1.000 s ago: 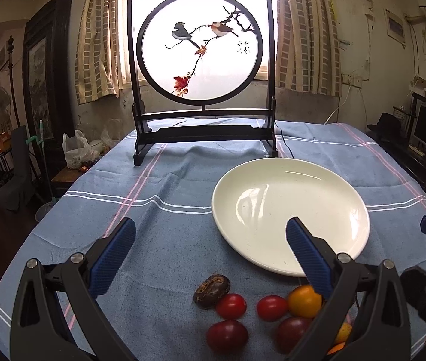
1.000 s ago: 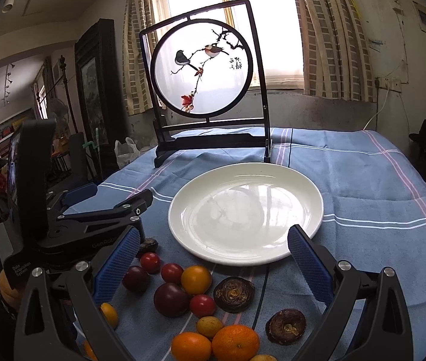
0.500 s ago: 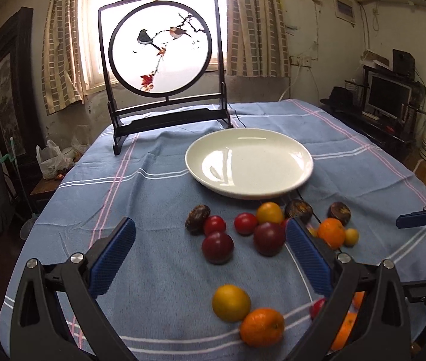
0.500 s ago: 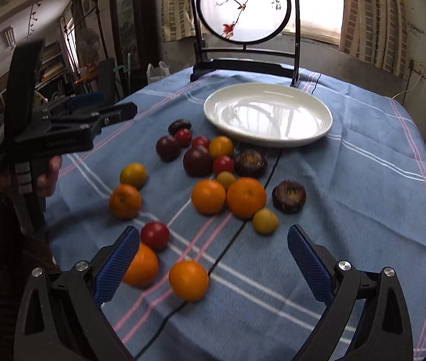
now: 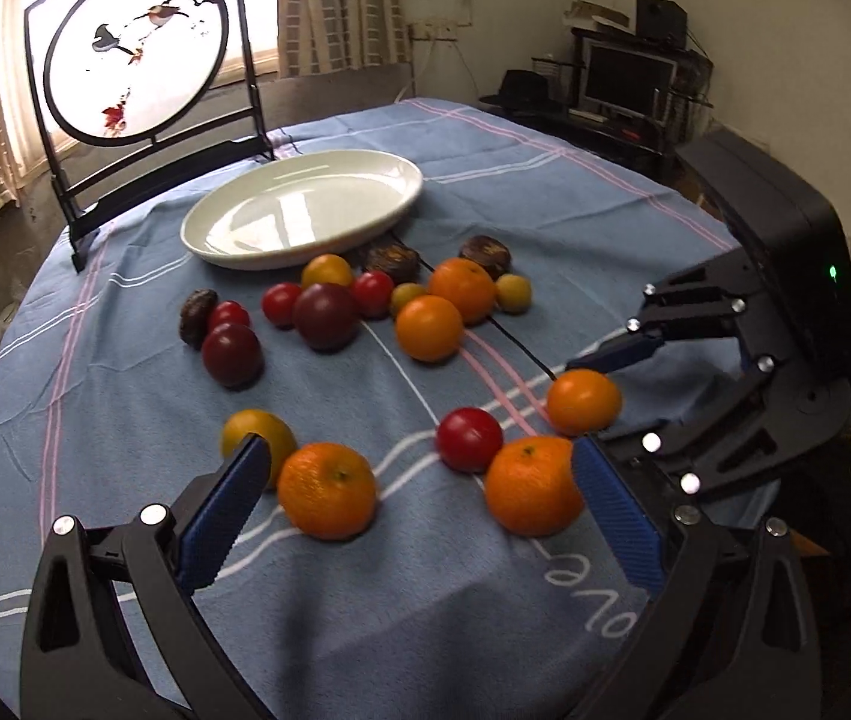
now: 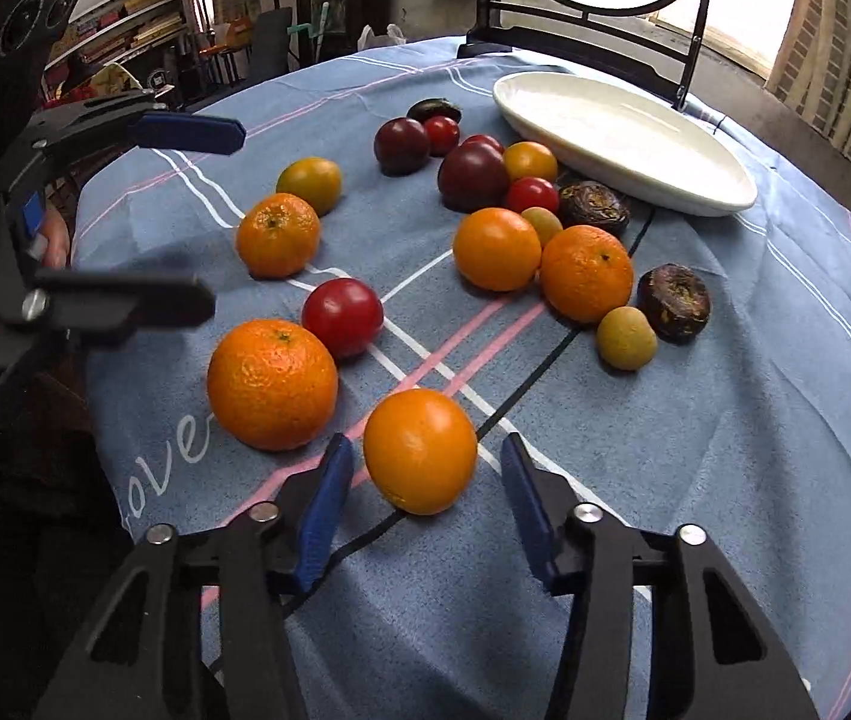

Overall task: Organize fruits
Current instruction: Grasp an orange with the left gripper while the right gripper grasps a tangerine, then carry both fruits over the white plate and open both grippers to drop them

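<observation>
A smooth round orange (image 6: pixel 419 450) is framed between the blue-padded fingers of the right gripper (image 6: pixel 422 483), whose jaws have just been closing; narrow gaps are seen on both sides, so no pinch is made yet. Being round, the orange shows no long axis and no stem end. It lies on the blue striped tablecloth (image 6: pixel 695 450), close to the near edge, with bare cloth open to its right. A dimpled mandarin (image 6: pixel 272 384) and a red tomato (image 6: pixel 342 317) are found just to its left. The left gripper (image 5: pixel 419 510) is held spread wide, with a mandarin (image 5: pixel 327 491) between its pads, untouched. The empty white oval plate (image 6: pixel 623 141) is set at the far side, beyond the clustered fruit.
</observation>
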The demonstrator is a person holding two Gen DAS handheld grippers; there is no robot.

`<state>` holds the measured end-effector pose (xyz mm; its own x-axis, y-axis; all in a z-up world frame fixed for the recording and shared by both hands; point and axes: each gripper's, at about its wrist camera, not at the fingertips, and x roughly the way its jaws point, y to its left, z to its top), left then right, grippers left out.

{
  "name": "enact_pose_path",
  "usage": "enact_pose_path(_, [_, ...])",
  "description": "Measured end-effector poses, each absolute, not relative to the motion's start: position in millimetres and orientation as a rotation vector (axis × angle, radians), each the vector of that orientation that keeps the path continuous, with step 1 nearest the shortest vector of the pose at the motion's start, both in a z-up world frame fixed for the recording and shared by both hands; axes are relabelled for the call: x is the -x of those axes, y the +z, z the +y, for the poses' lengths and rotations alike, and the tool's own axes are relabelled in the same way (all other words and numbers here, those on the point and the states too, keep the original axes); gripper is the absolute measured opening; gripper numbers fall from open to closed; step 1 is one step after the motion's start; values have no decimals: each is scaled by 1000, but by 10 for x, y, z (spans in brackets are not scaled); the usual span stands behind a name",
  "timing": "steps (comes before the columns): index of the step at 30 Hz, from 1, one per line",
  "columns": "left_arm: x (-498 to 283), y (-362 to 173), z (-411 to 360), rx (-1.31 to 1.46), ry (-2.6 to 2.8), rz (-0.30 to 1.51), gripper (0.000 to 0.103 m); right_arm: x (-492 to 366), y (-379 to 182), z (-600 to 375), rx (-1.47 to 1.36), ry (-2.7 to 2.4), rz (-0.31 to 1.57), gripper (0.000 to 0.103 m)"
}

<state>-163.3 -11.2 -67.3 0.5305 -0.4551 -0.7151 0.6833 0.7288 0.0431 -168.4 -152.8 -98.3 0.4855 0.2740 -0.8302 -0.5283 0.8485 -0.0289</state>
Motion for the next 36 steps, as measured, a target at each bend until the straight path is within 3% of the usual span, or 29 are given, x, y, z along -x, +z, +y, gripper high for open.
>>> enact_pose_path(1, [1671,-698,-144,-347,-716,752,98,1678,-978,-1537,298,503,945,34])
enact_pose_path(9, [1791,-886,-493,-426,-807,823,97,1699,-866,-1832,218,430,939,34])
enact_pose_path(11, [1732,-944,-560,-432,-807,867,70,1706,-864,-1854,206,432,942,34])
enact_pose_path(12, [1698,-964,-581,-429,-793,887,71,1703,-863,-1862,199,433,945,34])
enact_pose_path(14, [1701,-937,-581,-426,-770,863,52,1699,-867,-1859,200,431,942,34])
enact_pose_path(16, [1689,-880,-545,-397,-801,876,43,1696,-852,-1869,191,439,940,34])
enact_pose_path(25, [1323,-195,-348,-305,-737,755,43,1479,-321,-1891,217,433,817,34])
enact_pose_path(30, [588,205,-470,-246,-568,701,43,962,73,-1936,214,383,719,35])
enact_pose_path(36, [-549,61,-686,-193,-419,805,43,-100,-2,-2056,129,298,760,35])
